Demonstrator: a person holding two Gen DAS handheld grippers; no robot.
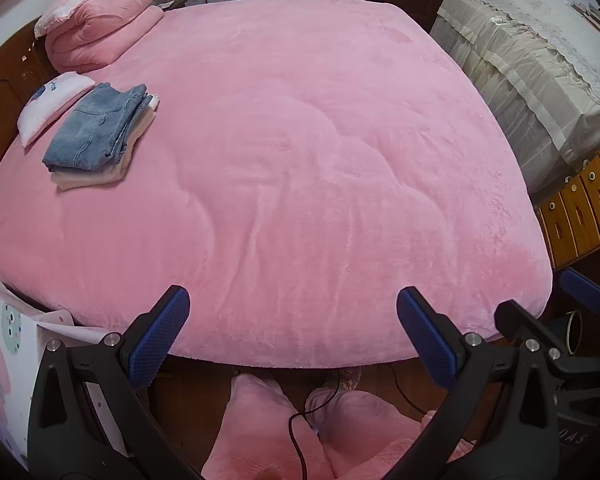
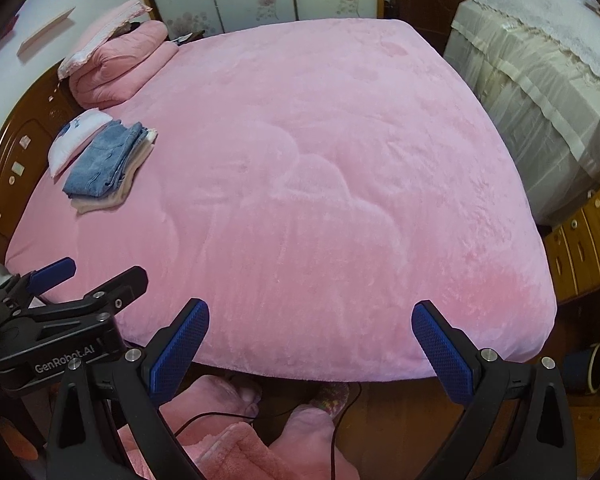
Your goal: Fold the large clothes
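Both grippers hung side by side over the near edge of the bed (image 1: 480, 184), and neither had anything in it. The left gripper (image 1: 293, 332) had its blue-padded fingers (image 1: 160, 336) spread wide, touching nothing; the right gripper (image 2: 310, 346) was spread just as wide and equally empty, its fingers (image 2: 440, 350) hovering above the fleece bedspread (image 2: 320, 180) rather than on it.

The only clothes in view were already folded: a pair of jeans (image 1: 96, 128) stacked on a cream garment (image 1: 100, 176), lying near the headboard (image 1: 4, 80) just beside a small white pillow (image 1: 48, 104), well apart from both grippers. A folded pink quilt (image 1: 100, 28) sat farther back in the same corner. No unfolded garment lay on the bed, so the next piece presumably had to be fetched from outside the views.

The risks from here seemed to be these. Reaching down by the bed edge, a finger could snag the black cable (image 2: 220, 416) running across the floor beside the person's pink slippers (image 1: 256, 420). With both grippers so close together, they could knock each other on a turn. A large garment spread out carelessly might sweep into the folded stack and spoil it, and the plush bedspread could be pinched along with the cloth if the fingers came down too deep.
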